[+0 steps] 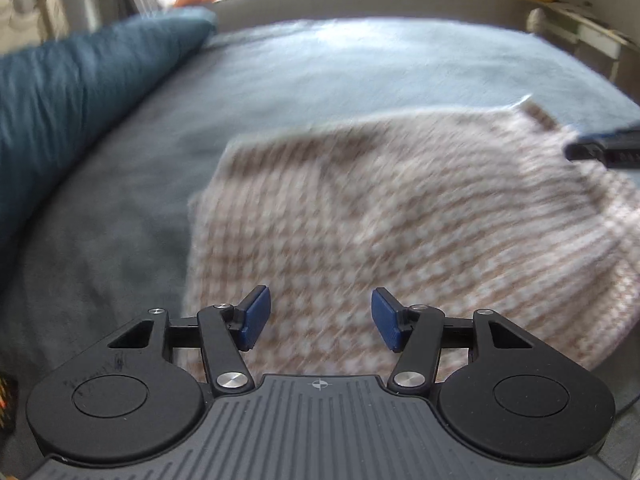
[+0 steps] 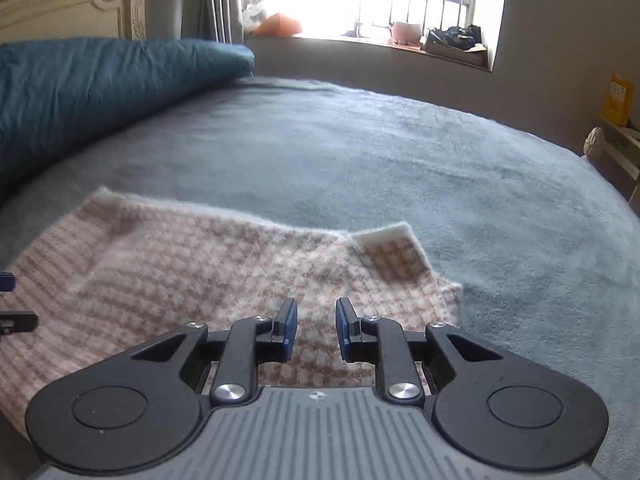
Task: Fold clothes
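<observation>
A cream-and-tan checked knit garment (image 1: 380, 216) lies folded on the grey-blue bed cover (image 1: 320, 68). My left gripper (image 1: 320, 318) hovers over its near left part, open wide, nothing between the blue pads. In the right wrist view the same garment (image 2: 180, 276) spreads to the left, with a small flap (image 2: 390, 256) turned up at its far right corner. My right gripper (image 2: 316, 330) sits above the garment's near right edge, open with a narrower gap and nothing held. The right gripper's tip (image 1: 604, 148) shows at the right edge of the blurred left wrist view.
A teal duvet (image 2: 100, 88) is bunched along the left side of the bed (image 2: 400, 152). A windowsill (image 2: 380, 46) with small items lies beyond the far edge. A white shelf (image 1: 584, 28) stands at the right. A cream headboard (image 2: 72, 0) is at the upper left.
</observation>
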Motion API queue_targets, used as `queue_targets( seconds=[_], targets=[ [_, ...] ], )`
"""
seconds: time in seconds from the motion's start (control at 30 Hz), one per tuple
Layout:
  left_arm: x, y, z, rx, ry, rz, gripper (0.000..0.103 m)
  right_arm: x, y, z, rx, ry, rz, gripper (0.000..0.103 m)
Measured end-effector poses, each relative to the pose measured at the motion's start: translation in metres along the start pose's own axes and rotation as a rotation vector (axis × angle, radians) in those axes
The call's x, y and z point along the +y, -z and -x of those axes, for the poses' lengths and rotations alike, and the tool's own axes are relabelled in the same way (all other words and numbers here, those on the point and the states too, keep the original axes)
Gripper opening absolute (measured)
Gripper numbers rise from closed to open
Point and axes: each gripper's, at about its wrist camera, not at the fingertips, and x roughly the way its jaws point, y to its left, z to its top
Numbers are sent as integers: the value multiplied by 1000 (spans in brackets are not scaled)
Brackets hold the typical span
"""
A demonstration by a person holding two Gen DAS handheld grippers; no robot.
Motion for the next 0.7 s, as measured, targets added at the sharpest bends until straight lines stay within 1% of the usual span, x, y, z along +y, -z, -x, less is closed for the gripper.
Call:
queue_targets(
  seconds=[0.07, 0.13, 0.2, 0.3, 0.37, 0.4, 0.43, 0.5, 0.57, 0.63, 0.7],
  targets=[
    [4, -4, 1, -25, 18, -5, 58, 0, 14, -25, 84, 24, 37, 25],
    [9, -7, 2, -51, 35, -11, 59, -2, 17, -26, 73, 14, 24, 25],
    [13, -11, 2, -76, 53, -16, 59, -4, 6, -19, 65, 4, -2, 25],
    [21, -17, 2, -113, 72, -19, 59, -10, -13, -10, -9, -53, -64, 25],
    [27, -26, -9, -110, 50, 4, 59, -11, -23, -11, -48, -50, -53, 25],
    [30, -30, -17, -104, 39, 16, 59, -10, -26, -16, -51, -38, -44, 25],
    [34, -33, -25, -90, 32, 31, 59, -10, -26, -25, -37, -26, -37, 25],
    [43, -32, -40, -46, 36, 63, 61, -13, -20, -48, 25, -7, -29, 26],
    [46, -32, -37, -56, 50, 72, 61, -21, -15, -54, 41, -17, -65, 27],
    [46, -35, -31, -80, 55, 61, 60, -27, -11, -58, 47, -26, -100, 27],
    [43, -40, -26, -124, 77, 28, 60, -31, -18, -48, -9, -22, -111, 27]
  ],
)
